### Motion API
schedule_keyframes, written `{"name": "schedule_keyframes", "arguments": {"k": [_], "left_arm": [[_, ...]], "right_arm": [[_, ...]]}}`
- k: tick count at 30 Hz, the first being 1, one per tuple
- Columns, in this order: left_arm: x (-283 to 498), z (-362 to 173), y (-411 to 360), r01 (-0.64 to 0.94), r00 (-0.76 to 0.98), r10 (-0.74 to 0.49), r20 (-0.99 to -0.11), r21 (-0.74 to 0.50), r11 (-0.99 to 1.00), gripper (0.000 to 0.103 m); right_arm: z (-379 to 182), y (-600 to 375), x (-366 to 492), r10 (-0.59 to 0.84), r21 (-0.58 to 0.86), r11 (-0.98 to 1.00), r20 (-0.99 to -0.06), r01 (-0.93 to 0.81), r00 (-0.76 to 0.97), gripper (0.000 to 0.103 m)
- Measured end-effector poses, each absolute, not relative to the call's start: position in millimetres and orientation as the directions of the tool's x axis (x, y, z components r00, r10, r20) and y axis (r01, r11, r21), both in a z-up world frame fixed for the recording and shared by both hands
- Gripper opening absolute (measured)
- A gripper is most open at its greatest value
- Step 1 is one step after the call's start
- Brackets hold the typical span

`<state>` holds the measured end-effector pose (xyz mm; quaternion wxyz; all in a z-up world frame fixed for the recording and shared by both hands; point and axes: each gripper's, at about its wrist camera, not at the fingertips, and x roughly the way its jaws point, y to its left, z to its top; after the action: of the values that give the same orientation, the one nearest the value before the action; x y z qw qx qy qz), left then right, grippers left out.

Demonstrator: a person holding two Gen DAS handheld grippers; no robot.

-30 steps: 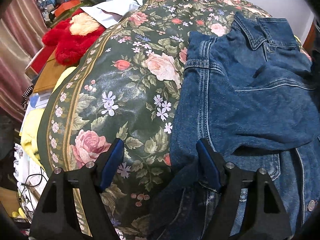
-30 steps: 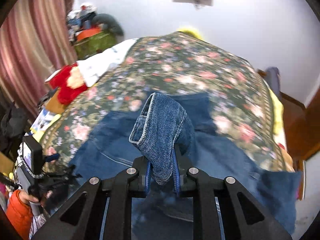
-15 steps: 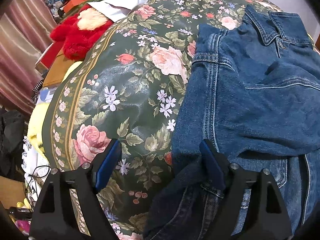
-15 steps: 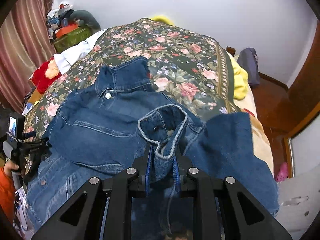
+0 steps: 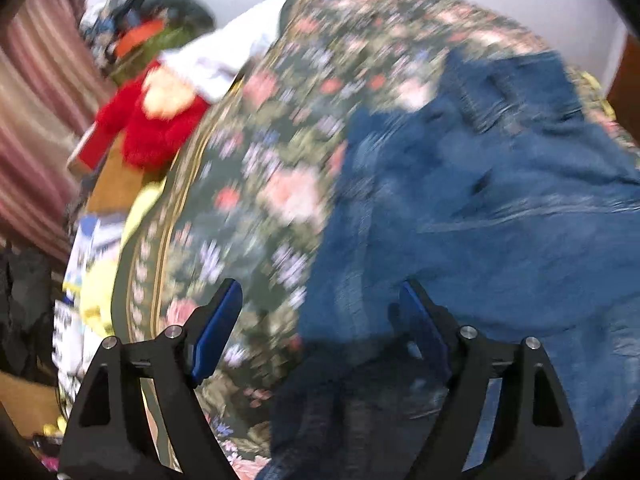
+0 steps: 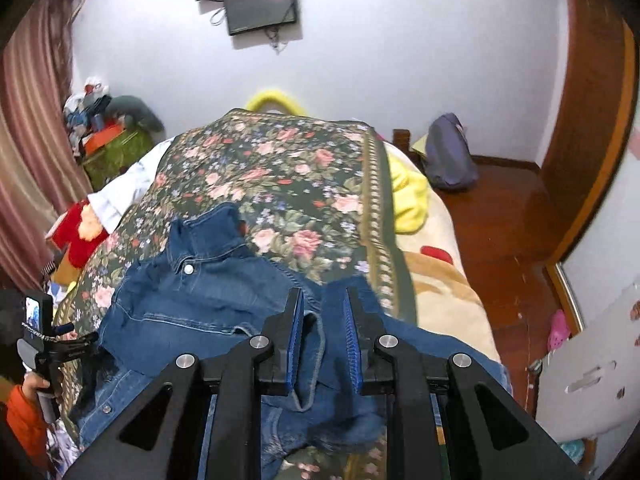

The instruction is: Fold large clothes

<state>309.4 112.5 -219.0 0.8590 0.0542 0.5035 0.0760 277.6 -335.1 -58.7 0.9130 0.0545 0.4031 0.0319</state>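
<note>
Item: denim jacket (image 6: 188, 308), spread on bed w/ floral cover (image 6: 280, 168); collar at far end, hem toward the person, long axis running away from both grippers.
R gripper (image 6: 323, 334): jaws narrow, a fold of sleeve/cuff denim sits between the pads; pinch looks light, contact hard to confirm.
L gripper (image 5: 316, 328): jaws wide, nothing clamped; hangs over jacket's left edge, view blurred.
Nearer hand: R, directly over the garment's right half.
Judgement: next fold likely carries the held part across toward the L side.
</note>
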Motion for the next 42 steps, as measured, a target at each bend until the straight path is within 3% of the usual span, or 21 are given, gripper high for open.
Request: {"name": "schedule_keyframes", "arguments": {"k": [6,14,17,18,19,20,22,23,31,34,39,42], "left_arm": [[326.2,-177.5,41.8,0.079,0.556,0.026,-0.831,0.084,0.993,0.081],[349.5,-181.6,-63.6,0.282,0.495,-0.123,-0.86,0.025,0.959,0.081],[351.1,-185.9,-98.1,0.343,0.483,-0.135,-0.865,0.045,0.938,0.081],[351.3,-186.3,-107.3,0.361,0.482,-0.142,-0.865,0.048,0.932,0.081],[352.0,-186.4,-116.9,0.376,0.479,-0.151,-0.865,0.047,0.925,0.081],[353.0,-187.0,-125.0,0.391,0.474,-0.16,-0.866,0.044,0.919,0.081],[357.3,-189.9,-140.3,0.414,0.463,-0.175,-0.869,0.038,0.909,0.081],[359.5,-192.7,-147.8,0.42,0.456,-0.177,-0.872,0.035,0.907,0.081],[369.3,-231.2,-198.7,0.477,0.383,-0.14,-0.913,0.066,0.876,0.082],[366.9,-236.7,-206.0,0.485,0.406,-0.119,-0.906,0.104,0.868,0.082],[370.8,-235.3,-197.8,0.46,0.394,-0.135,-0.909,0.068,0.885,0.085],[371.0,-232.1,-192.0,0.438,0.404,-0.131,-0.905,0.066,0.897,0.085]], "right_arm": [[-88.1,-365.4,275.0,0.041,0.074,0.997,-0.805,0.031,0.591,0.016],[-212.4,-388.3,274.9,-0.052,-0.041,0.998,-0.95,0.044,0.306,0.016],[-220.9,-398.3,261.5,-0.001,0.008,1.0,-0.933,0.026,0.36,0.018],[-219.6,-402.8,258.6,-0.001,0.012,0.999,-0.932,0.035,0.363,0.022],[-219.3,-407.2,256.2,-0.017,0.001,0.999,-0.931,0.049,0.364,0.036],[-219.3,-410.8,254.4,-0.053,-0.031,0.997,-0.929,0.066,0.365,0.062],[-219.3,-417.6,250.1,-0.14,-0.112,0.989,-0.914,0.095,0.382,0.088],[-220.4,-423.0,246.8,-0.162,-0.131,0.986,-0.907,0.107,0.389,0.091],[-207.3,-477.9,219.4,-0.033,0.071,0.967,-0.917,0.245,0.397,0.091],[-209.7,-496.9,207.2,0.086,0.21,0.934,-0.918,0.289,0.388,0.091],[-224.6,-510.5,189.2,0.27,0.418,0.823,-0.884,0.384,0.382,0.091],[-229.8,-515.8,194.1,0.288,0.455,0.787,-0.868,0.417,0.404,0.084]]}}
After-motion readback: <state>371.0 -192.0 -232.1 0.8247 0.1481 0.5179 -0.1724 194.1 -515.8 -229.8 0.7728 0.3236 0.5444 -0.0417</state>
